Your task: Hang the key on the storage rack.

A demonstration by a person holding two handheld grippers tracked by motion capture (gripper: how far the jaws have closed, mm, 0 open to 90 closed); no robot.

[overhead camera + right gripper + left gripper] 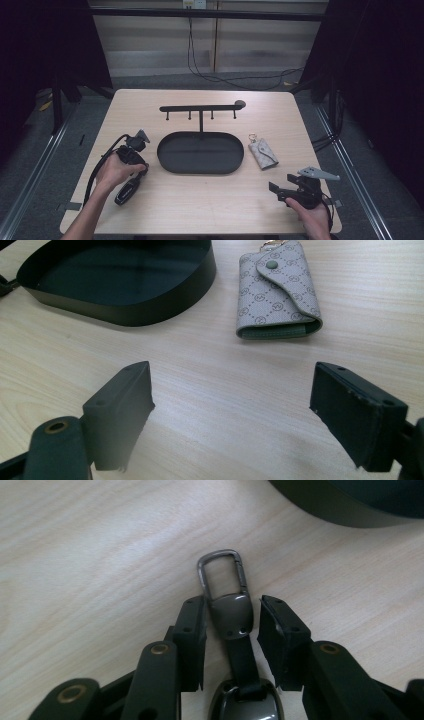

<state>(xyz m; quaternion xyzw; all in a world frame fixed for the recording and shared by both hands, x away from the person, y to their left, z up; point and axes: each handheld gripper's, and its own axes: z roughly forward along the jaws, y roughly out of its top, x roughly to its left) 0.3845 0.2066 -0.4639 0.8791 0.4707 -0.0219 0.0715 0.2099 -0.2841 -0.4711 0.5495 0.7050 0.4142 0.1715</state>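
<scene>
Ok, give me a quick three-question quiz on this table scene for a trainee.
1. True or false: the key pouch lies inside the tray.
2. What sits between the left gripper's jaws?
A. a key fob with a clip
B. a coin
C. a pen
3. Fill in: the right gripper's jaws are ____.

Key:
1. False; it lies on the table, right of the tray.
2. A, the key fob; the jaws flank it with small gaps.
3. open
</scene>
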